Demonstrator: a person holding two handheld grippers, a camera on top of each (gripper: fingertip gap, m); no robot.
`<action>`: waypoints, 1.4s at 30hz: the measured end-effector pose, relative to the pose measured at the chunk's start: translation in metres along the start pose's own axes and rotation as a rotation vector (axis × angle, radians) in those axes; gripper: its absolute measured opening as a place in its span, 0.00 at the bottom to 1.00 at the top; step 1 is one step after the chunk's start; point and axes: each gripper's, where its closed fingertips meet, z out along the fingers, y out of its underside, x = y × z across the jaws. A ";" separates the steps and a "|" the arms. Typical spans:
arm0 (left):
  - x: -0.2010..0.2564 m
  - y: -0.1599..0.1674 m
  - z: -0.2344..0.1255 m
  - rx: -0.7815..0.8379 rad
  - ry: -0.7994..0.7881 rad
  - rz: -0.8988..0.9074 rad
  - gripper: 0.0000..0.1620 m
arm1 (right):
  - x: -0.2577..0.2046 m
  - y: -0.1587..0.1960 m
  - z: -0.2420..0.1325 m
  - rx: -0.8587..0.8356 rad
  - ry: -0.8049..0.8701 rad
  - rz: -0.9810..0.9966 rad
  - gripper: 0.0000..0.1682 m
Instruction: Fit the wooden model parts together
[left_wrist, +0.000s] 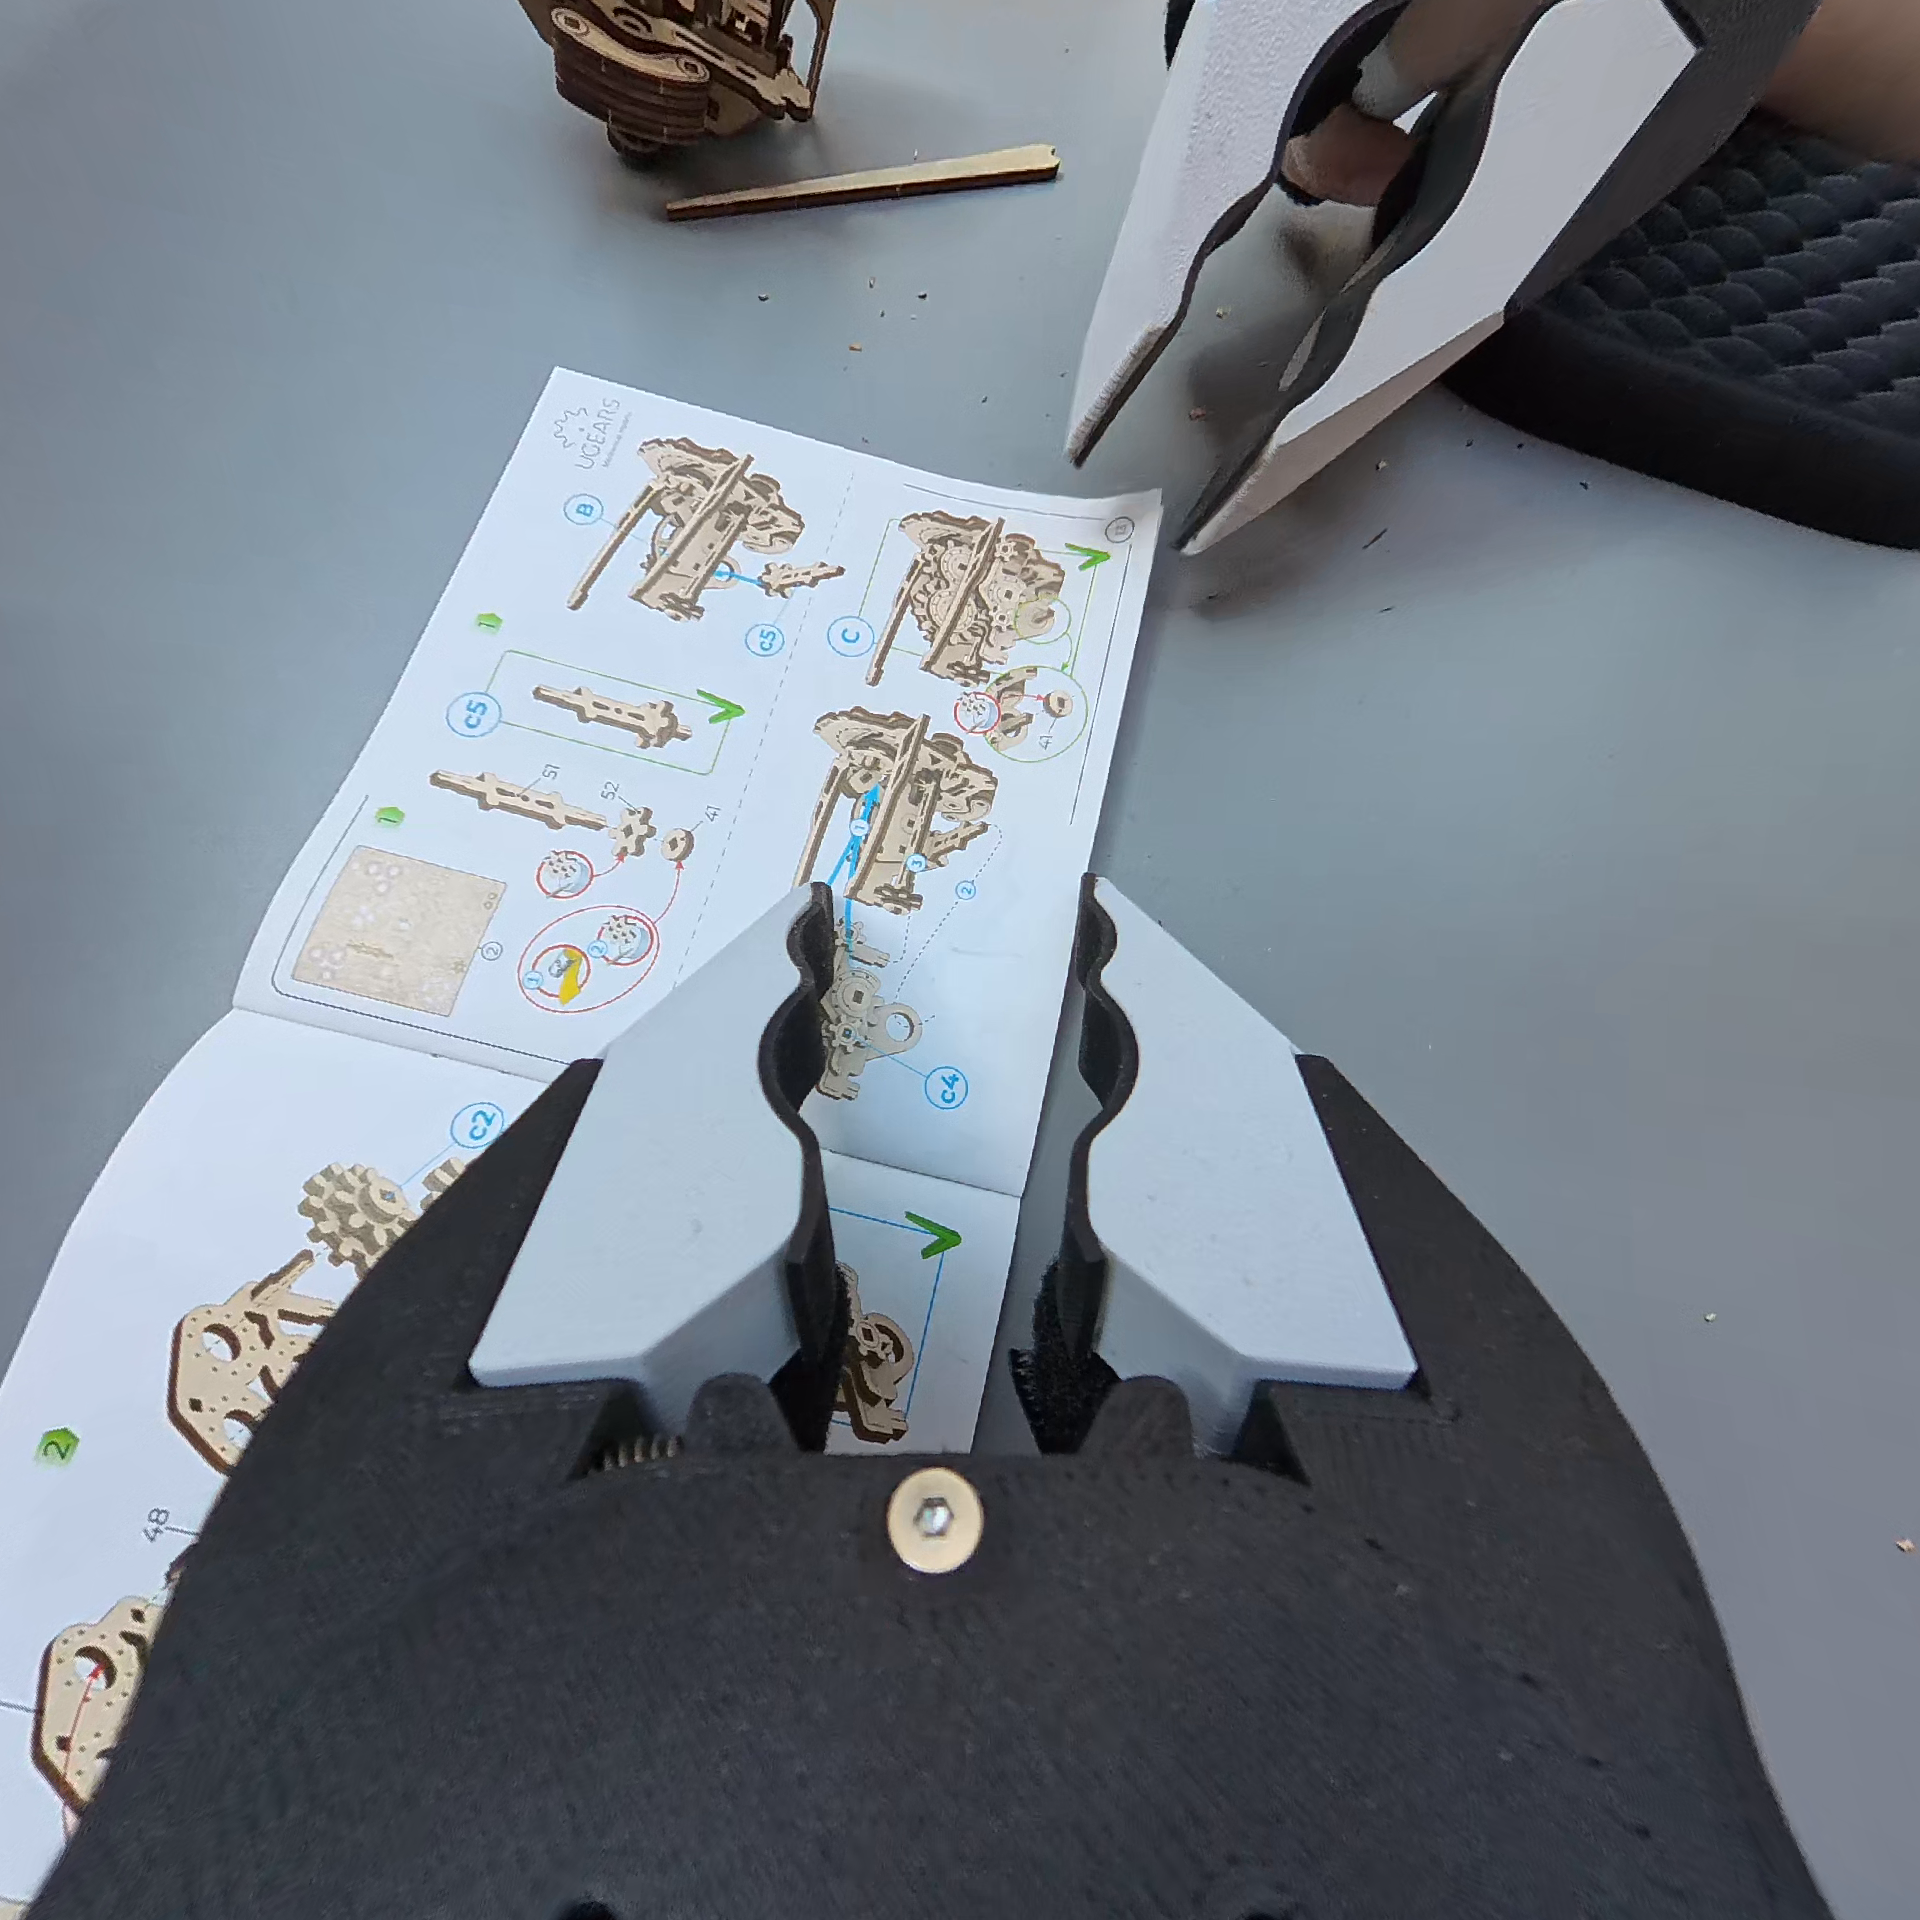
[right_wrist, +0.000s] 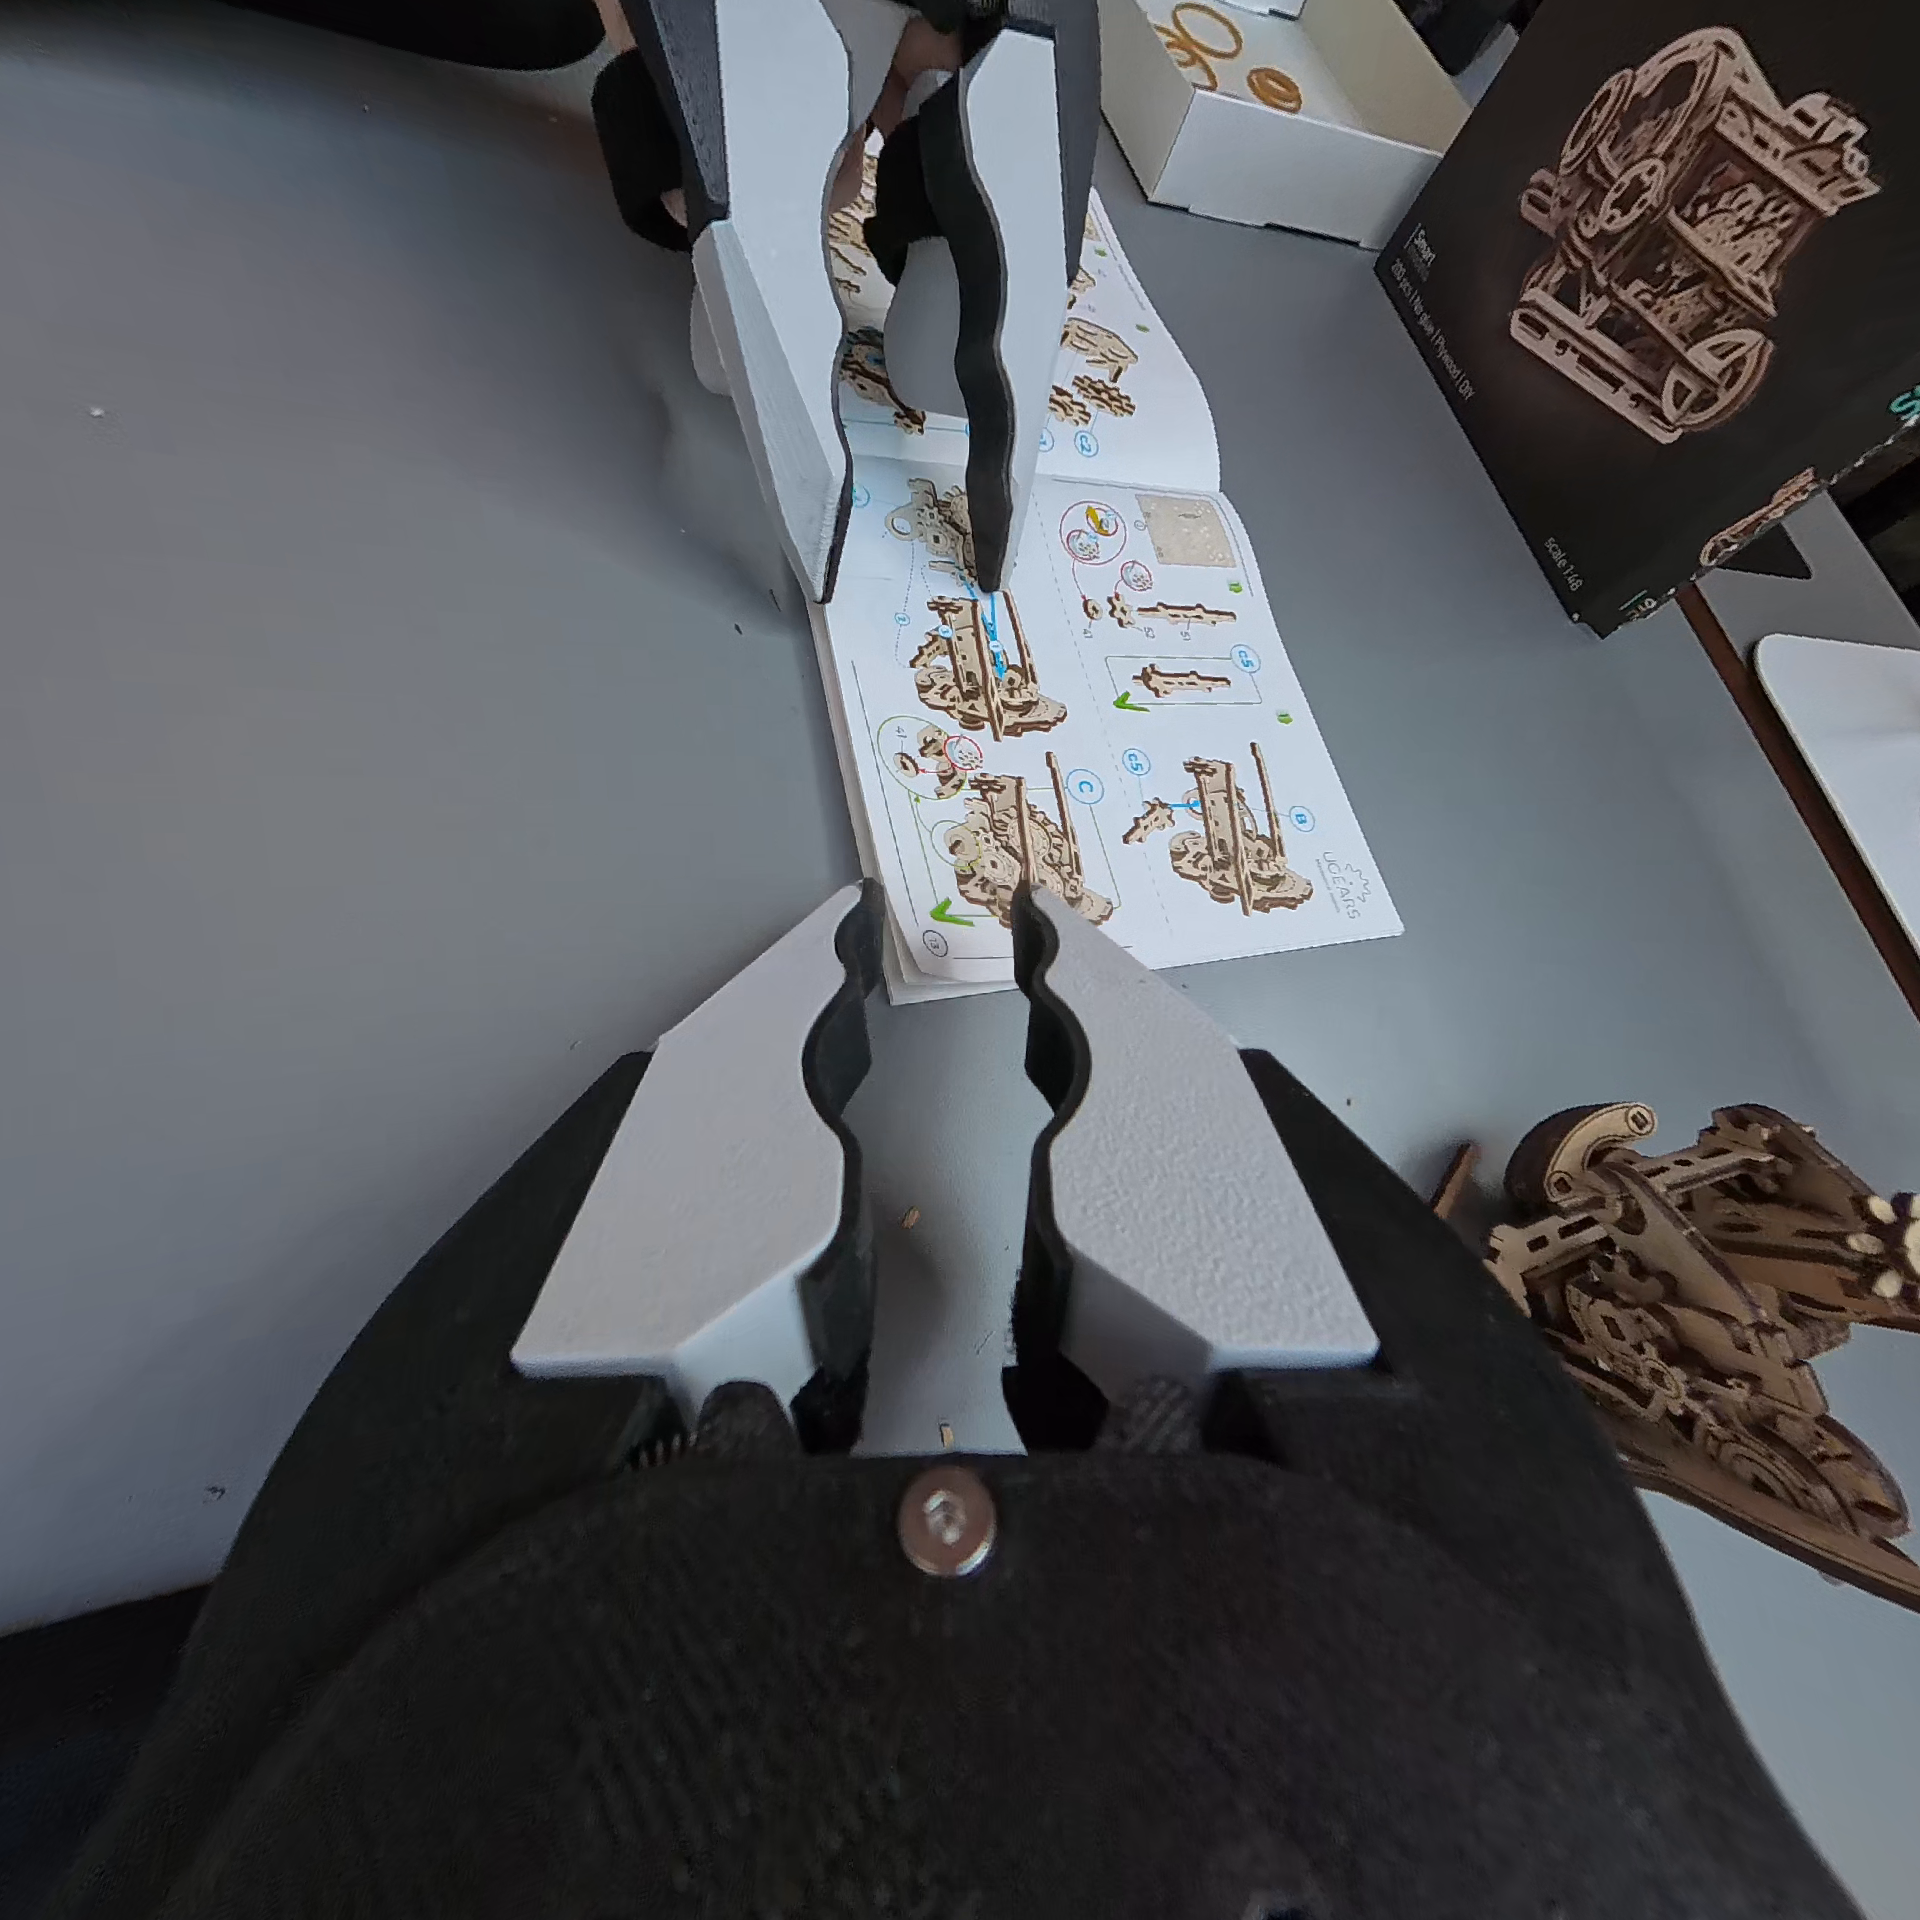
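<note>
A partly built wooden model (left_wrist: 675, 73) stands at the far edge of the grey table; in the right wrist view it (right_wrist: 1704, 1330) lies low at the right. A loose tapered wooden strip (left_wrist: 862, 182) lies just in front of it. My left gripper (left_wrist: 954, 894) is open and empty, hovering over the unfolded instruction sheet (left_wrist: 644, 665). My right gripper (right_wrist: 945, 899) is open with a narrower gap and empty, at the sheet's near edge (right_wrist: 1143, 727). The two grippers face each other: the right one (left_wrist: 1132, 499) shows in the left view, the left one (right_wrist: 906, 587) in the right view.
A black foam mat (left_wrist: 1766, 364) lies at the right in the left wrist view. A black kit box (right_wrist: 1662, 312) with a picture of the model and an open white box (right_wrist: 1278, 125) stand beyond the sheet. A white board (right_wrist: 1860, 748) is at the right edge. Wood crumbs dot the table. Across from one pair of fingers to the other is roughly 9 cm.
</note>
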 end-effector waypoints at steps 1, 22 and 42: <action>0.000 0.000 0.000 0.004 0.004 -0.006 0.28 | 0.001 -0.002 -0.002 0.018 -0.003 0.010 0.15; -0.001 -0.001 -0.001 0.020 0.029 -0.033 0.27 | 0.008 0.001 -0.004 0.055 -0.019 0.010 0.16; 0.000 0.000 -0.001 0.013 0.018 -0.009 0.27 | 0.002 0.004 -0.008 0.056 -0.059 -0.082 0.09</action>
